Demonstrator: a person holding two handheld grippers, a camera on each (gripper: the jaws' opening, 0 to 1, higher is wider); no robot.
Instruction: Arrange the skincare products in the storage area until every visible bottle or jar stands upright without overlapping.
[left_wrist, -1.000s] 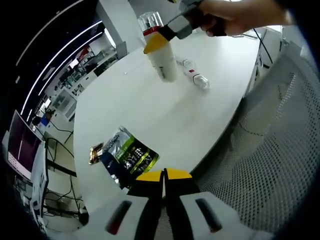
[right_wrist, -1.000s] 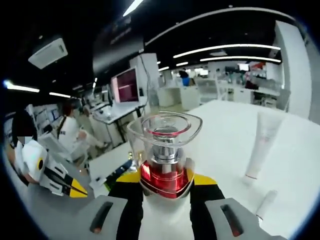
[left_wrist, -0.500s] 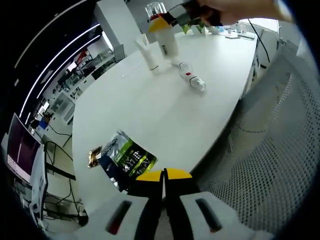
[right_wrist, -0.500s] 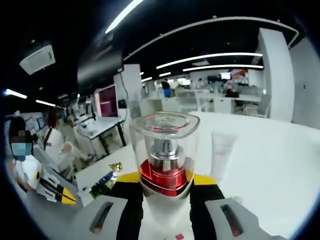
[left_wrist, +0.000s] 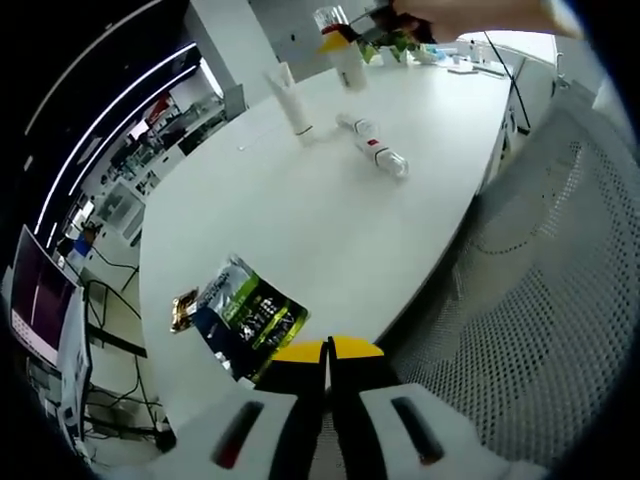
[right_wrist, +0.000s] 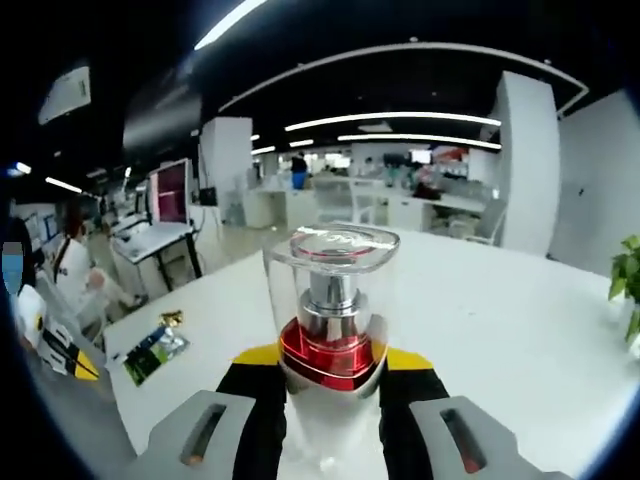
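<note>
My right gripper (right_wrist: 333, 365) is shut on a white pump bottle (right_wrist: 333, 300) with a red collar and a clear cap, held upright. In the left gripper view that bottle (left_wrist: 350, 70) hangs over the table's far end in the right gripper (left_wrist: 336, 42), which a hand holds. A white tube (left_wrist: 293, 102) stands cap-down on the table. A small clear bottle (left_wrist: 376, 155) with a red band lies on its side beside it. My left gripper (left_wrist: 327, 352) sits shut and empty at the near table edge, just past a green and black sachet (left_wrist: 248, 320).
The white table (left_wrist: 300, 220) is long, with a mesh chair back (left_wrist: 540, 300) at its right side. A small gold packet (left_wrist: 183, 310) lies by the sachet (right_wrist: 155, 350). A seated person (right_wrist: 72, 280) and desks are beyond the table. A plant (right_wrist: 628, 290) stands at the right.
The right gripper has carried the pump bottle farther away toward the table's far end, uncovering the standing tube. The right gripper view has swung, and the tube has left it.
</note>
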